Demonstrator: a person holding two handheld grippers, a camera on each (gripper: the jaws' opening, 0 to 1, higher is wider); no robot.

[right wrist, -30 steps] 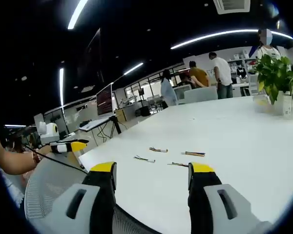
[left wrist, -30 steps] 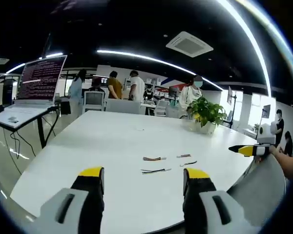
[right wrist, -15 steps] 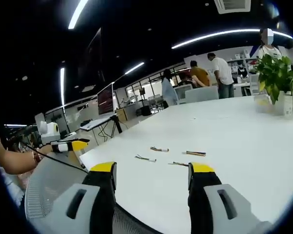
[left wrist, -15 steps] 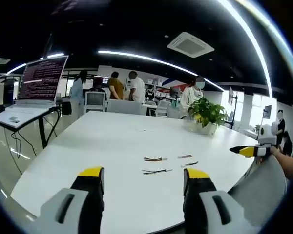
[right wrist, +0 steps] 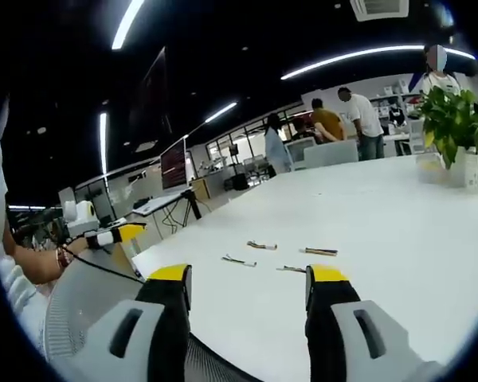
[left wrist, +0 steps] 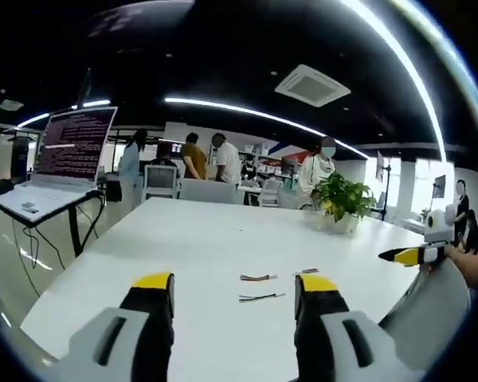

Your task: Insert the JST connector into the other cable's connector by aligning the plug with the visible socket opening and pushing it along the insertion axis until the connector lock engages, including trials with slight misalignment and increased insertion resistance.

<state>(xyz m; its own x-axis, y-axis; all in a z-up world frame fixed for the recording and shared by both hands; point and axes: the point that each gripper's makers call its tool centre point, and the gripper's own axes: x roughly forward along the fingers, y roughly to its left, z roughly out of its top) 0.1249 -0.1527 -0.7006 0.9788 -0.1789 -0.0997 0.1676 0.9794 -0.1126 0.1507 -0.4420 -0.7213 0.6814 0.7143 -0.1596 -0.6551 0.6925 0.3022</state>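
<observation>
Left gripper view, potted plant (left wrist: 340, 200), cables (left wrist: 259, 278) on table (left wrist: 191, 247)

I am looking at a large white table (left wrist: 199, 255) with a rounded near edge; in the right gripper view its top (right wrist: 398, 231) is stretching away towards the far end. Four short cable pieces are lying loose on it, near one another but apart. In the left gripper view I am seeing one multicoloured cable (left wrist: 258, 278), a second cable (left wrist: 261, 298) nearer to me, and a third cable (left wrist: 306, 272) to their right. In the right gripper view a fourth cable (right wrist: 319, 251) is lying beyond the others. A potted plant (left wrist: 340, 203) is standing towards the table's far end.
</observation>
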